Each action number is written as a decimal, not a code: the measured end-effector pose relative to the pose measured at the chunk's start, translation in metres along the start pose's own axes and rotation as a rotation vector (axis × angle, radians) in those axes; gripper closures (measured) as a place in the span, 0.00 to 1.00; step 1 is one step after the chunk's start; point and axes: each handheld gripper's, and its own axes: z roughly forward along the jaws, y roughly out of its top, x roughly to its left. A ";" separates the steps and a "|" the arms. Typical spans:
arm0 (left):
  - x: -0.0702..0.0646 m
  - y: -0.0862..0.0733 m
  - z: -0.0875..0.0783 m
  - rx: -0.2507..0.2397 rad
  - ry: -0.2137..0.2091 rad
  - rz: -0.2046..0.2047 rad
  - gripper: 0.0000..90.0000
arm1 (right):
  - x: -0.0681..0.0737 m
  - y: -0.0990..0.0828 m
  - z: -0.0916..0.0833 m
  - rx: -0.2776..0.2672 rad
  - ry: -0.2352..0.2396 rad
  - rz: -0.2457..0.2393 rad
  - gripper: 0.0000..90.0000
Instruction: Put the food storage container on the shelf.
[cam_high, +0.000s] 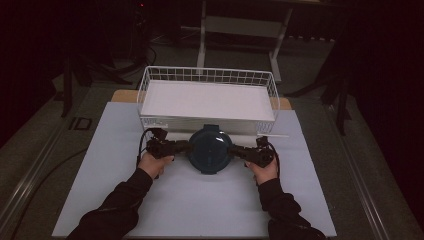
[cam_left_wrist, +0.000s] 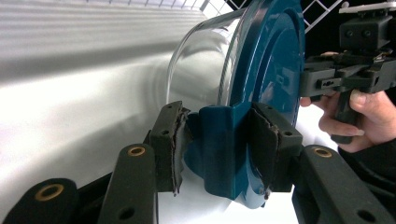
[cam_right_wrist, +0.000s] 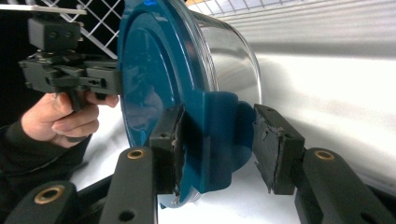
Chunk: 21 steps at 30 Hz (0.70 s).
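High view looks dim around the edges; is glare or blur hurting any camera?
High view: surroundings dark, white mat evenly lit. Left gripper view: reflections streak the glass container, its blue lid sharp. Right gripper view: sheen on the lid, jaws crisp.

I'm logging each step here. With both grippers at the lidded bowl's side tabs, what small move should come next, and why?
Probably close the right gripper fully on its tab: one pad touches, the other stands off. The left gripper already pinches its tab. Then lift the bowl toward the basket.
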 end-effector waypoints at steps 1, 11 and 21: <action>0.001 0.000 0.001 -0.005 -0.001 -0.013 0.63 | 0.000 0.001 0.001 -0.002 -0.003 0.001 0.61; 0.014 0.000 0.007 -0.057 -0.029 -0.123 0.62 | -0.007 0.006 0.008 -0.029 -0.024 0.031 0.59; 0.014 0.000 0.012 -0.089 0.041 -0.036 0.59 | -0.005 0.009 0.009 -0.071 -0.103 -0.002 0.59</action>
